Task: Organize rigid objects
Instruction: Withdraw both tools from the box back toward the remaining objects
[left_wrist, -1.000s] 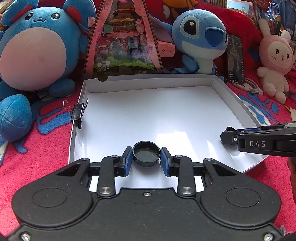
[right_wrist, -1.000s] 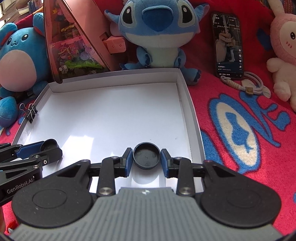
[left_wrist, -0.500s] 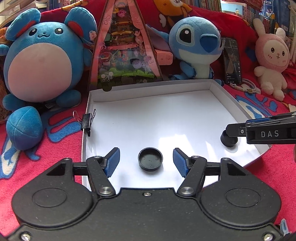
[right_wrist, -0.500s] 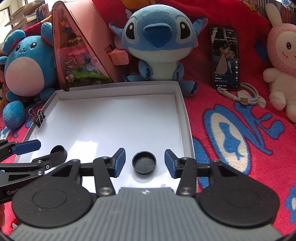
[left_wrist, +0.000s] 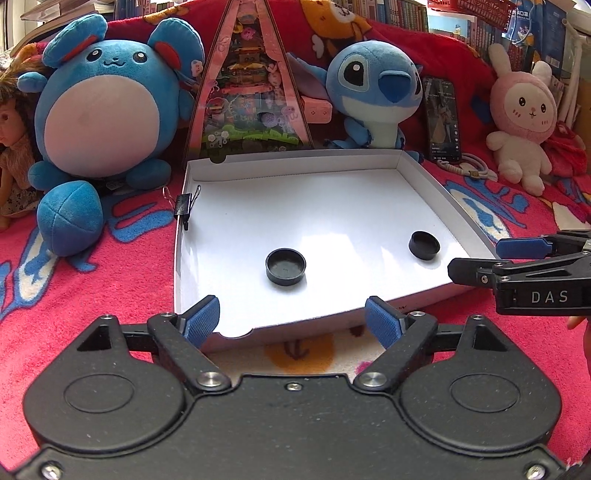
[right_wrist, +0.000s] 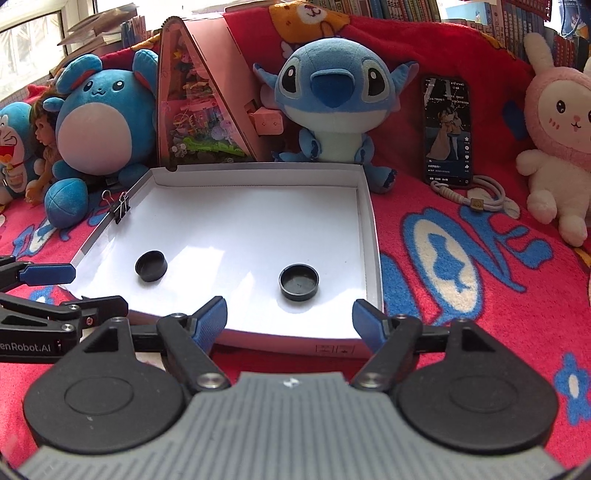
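Left tool (left_wrist: 291, 317) spread, jaws just opened, empty; its black cap (left_wrist: 285, 266) sits in the white tray (left_wrist: 369, 162), near its front edge. Right tool (right_wrist: 290, 319) likewise, cap (right_wrist: 299, 282) by the tray's right wall. Risk: the binder clip (left_wrist: 183, 205) on the tray's left wall snags a reach.

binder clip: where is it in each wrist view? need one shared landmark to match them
Left wrist: binder clip left of centre, clipped on the white tray's left wall near its far corner.
Right wrist: binder clip upper left, on the same left wall.
Shared landmark: the pink triangular box standing just behind the tray's far-left corner.
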